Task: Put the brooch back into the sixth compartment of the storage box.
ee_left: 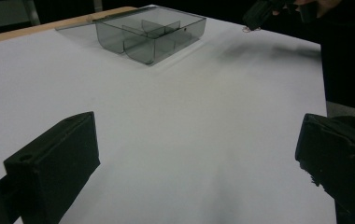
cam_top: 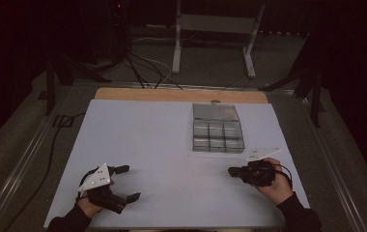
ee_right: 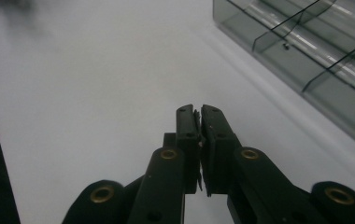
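Note:
My left gripper (cam_top: 127, 183) is at the near left of the white table top (cam_top: 172, 140), held in a hand. It is open, and in the left gripper view (ee_left: 196, 158) the jaws stand wide apart over bare surface. My right gripper (cam_top: 231, 171) is at the near right, pointing left, and it is shut. In the right gripper view (ee_right: 199, 114) the pads press together above the white surface. A tiny pale speck shows at its tip (ee_left: 255, 16), too small to tell what it is. A clear grey compartment box (cam_top: 218, 128) stands beyond the right gripper.
The box (ee_left: 150, 30) has several compartments. A tiny dark speck lies in one (ee_right: 285, 45). A wooden strip (cam_top: 181, 94) runs along the table's far edge. Cables and a metal stand (cam_top: 215, 29) are on the floor behind.

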A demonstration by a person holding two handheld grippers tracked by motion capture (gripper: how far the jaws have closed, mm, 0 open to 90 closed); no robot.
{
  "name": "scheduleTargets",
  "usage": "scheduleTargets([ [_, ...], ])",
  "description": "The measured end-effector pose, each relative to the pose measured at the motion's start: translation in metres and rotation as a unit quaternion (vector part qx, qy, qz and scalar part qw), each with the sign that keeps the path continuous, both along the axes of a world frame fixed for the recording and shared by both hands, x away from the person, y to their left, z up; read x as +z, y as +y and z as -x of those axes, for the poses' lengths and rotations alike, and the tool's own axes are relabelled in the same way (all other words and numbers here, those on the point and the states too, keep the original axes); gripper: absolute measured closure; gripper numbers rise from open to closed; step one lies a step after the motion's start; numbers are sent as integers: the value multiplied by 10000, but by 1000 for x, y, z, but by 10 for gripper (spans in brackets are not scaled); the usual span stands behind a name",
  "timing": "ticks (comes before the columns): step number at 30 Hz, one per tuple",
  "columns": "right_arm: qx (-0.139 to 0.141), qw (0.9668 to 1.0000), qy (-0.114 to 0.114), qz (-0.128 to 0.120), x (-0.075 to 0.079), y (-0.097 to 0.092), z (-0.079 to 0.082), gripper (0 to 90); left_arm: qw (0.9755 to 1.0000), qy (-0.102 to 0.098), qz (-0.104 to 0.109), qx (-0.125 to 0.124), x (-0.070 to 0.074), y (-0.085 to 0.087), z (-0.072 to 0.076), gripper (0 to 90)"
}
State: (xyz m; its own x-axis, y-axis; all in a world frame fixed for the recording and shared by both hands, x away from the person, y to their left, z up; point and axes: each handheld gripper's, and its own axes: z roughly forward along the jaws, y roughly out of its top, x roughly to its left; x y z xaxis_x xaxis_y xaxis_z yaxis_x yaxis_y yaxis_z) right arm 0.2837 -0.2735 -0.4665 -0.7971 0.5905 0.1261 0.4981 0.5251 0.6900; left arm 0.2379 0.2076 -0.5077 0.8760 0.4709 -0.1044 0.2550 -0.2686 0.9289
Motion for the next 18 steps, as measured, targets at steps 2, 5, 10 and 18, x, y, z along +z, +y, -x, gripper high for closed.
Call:
scheduleTargets([
  [2, -46, 10000, -17, -19, 2, -2, -1, 864, 10000, 3, -6, 5, 0, 0, 0, 11],
  [5, -61, 10000, -31, -4, 4, -2, -2, 864, 10000, 1, 1, 5, 0, 0, 0, 11],
  [10, -127, 9998, -121, -8, 11, -5, -7, 864, 10000, -13, -24, 3, 0, 0, 0, 11],
  [18, -291, 9993, -209, -45, 20, -10, -16, 864, 10000, -13, 26, 12, 1, 0, 0, 11],
])
